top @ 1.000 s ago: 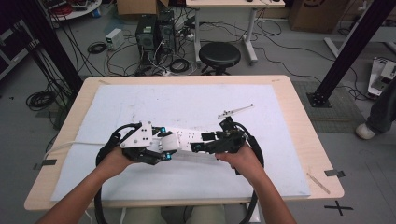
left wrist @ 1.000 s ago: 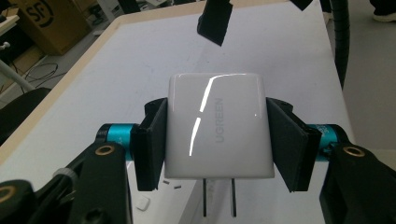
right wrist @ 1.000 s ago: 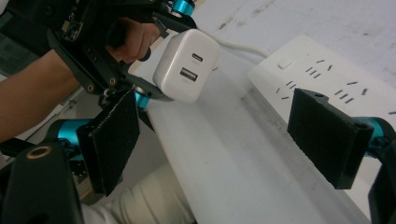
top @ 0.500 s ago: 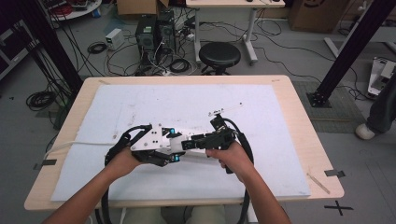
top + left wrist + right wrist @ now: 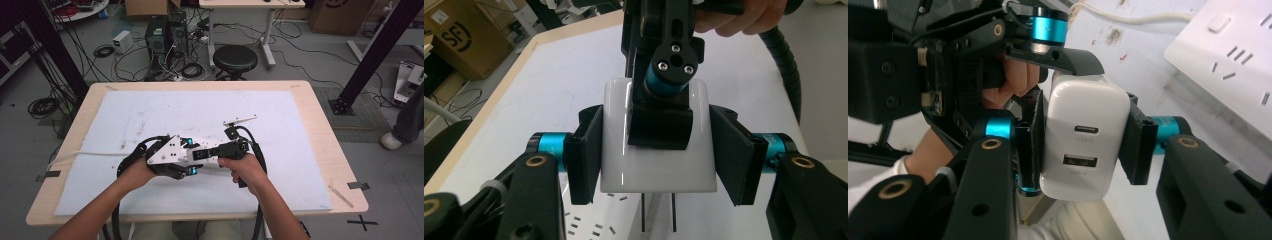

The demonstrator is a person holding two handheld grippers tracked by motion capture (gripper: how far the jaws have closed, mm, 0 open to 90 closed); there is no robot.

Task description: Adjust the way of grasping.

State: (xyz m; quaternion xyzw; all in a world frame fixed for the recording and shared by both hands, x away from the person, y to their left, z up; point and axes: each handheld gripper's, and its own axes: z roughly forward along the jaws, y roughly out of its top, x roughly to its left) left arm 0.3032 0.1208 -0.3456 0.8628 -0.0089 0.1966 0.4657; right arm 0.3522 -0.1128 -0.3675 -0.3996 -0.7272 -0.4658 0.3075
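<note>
A white USB charger [image 5: 659, 170] sits between the jaws of my left gripper [image 5: 656, 150], prongs pointing down over a white power strip [image 5: 624, 215]. Both black pads [image 5: 586, 150] press its sides. In the right gripper view the same charger [image 5: 1083, 110] faces me with its two ports, and my right gripper [image 5: 1083, 145] is shut on its other two sides. Each gripper's jaw crosses the other's view. In the high view the left gripper [image 5: 190, 159] and right gripper [image 5: 200, 152] meet tip to tip at the table's middle.
The power strip [image 5: 1228, 60] lies on the white mat [image 5: 280, 130], right under the charger. Its white cable [image 5: 85, 154] runs off to the table's left edge. Black gripper cables loop back toward the person. A stool and computer boxes stand beyond the table.
The right gripper has moved left and closed in on the left gripper. The left gripper shifted slightly right. The two now hold together over the strip.
</note>
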